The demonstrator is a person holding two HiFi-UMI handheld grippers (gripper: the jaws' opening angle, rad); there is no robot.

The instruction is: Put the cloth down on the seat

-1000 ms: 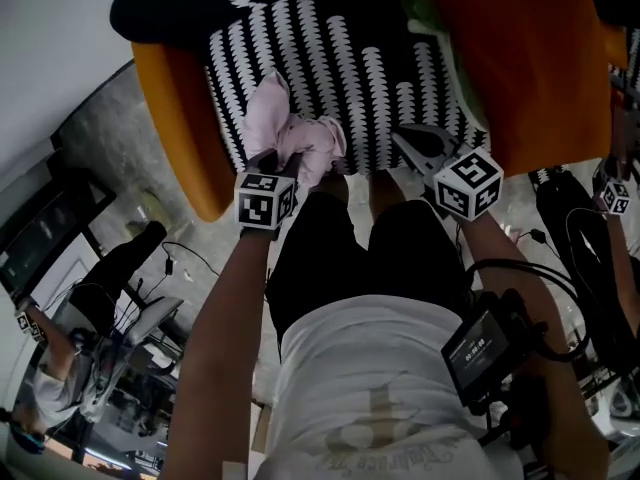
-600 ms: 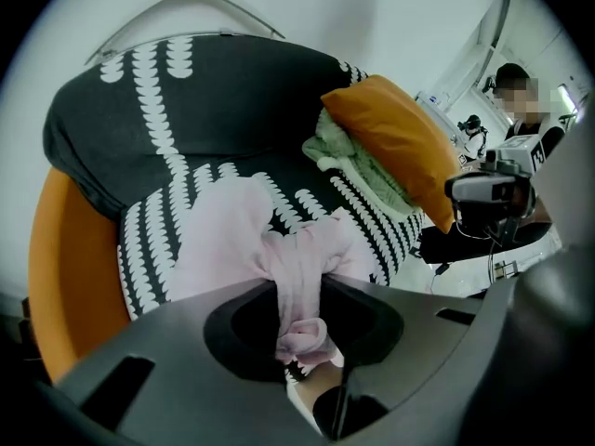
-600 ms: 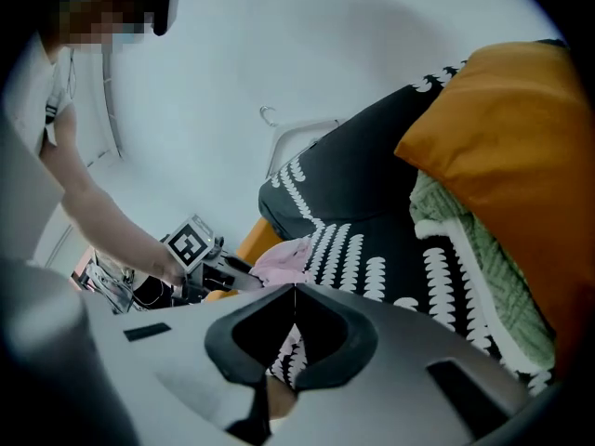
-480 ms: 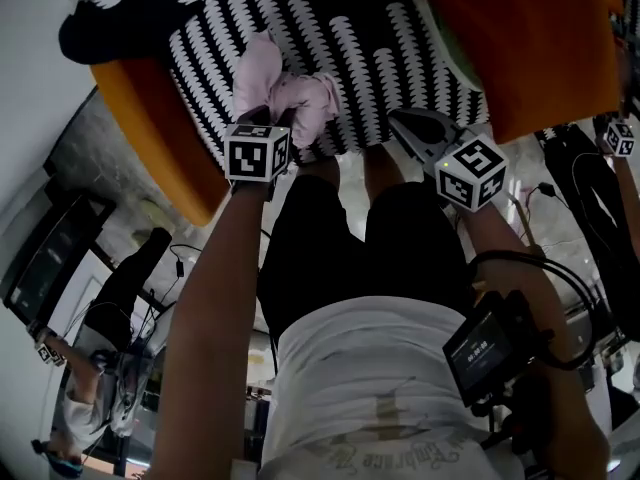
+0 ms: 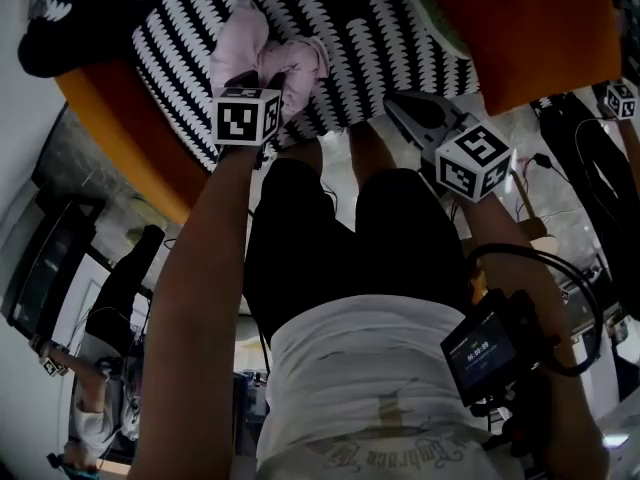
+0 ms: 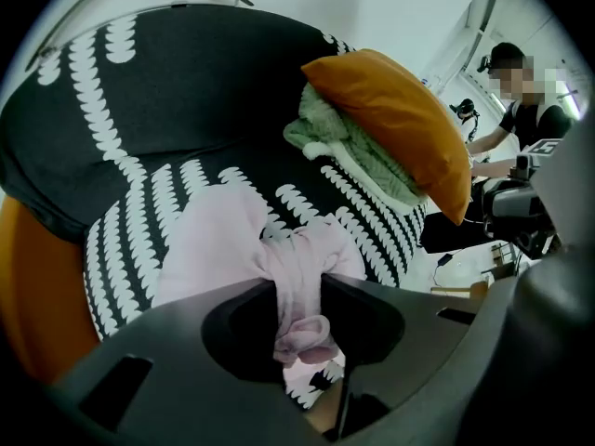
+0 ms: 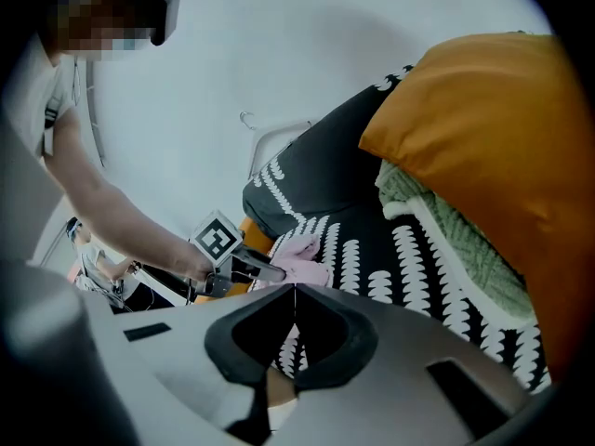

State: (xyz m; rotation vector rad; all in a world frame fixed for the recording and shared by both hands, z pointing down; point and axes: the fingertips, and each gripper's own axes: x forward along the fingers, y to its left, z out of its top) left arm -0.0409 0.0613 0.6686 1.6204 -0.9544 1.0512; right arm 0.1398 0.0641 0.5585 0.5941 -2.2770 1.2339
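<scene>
Two grippers are held at the front edge of a seat [image 5: 370, 48] that is covered in black fabric with rows of white scalloped marks. The left gripper [image 6: 299, 286] is pointed at a pink cloth [image 6: 232, 240], and a narrow twisted strand of that cloth is seen passing between its fingers, where it is pinched thin. These fingers are opening at this moment, with the strand between them. Most of the cloth is bunched in front of the fingertips and is seen resting on the patterned seat, near its front edge and toward the person's left side. A small fold of it hangs down behind the fingertips, inside the hollow of the gripper.

The right gripper [image 7: 295, 291] is held apart from the cloth, further to the right along the seat's front edge. Its fingers are pressed together, and nothing is caught between them.

Further back on the seat, an orange pillow [image 6: 390, 119] is laid on top of a green knitted blanket [image 6: 344, 147], and both are well apart from the cloth. An orange shell [image 5: 120, 128] is seen under the patterned cover at the seat's left side. A second person [image 6: 530, 110] is visible in the background of the left gripper view.
</scene>
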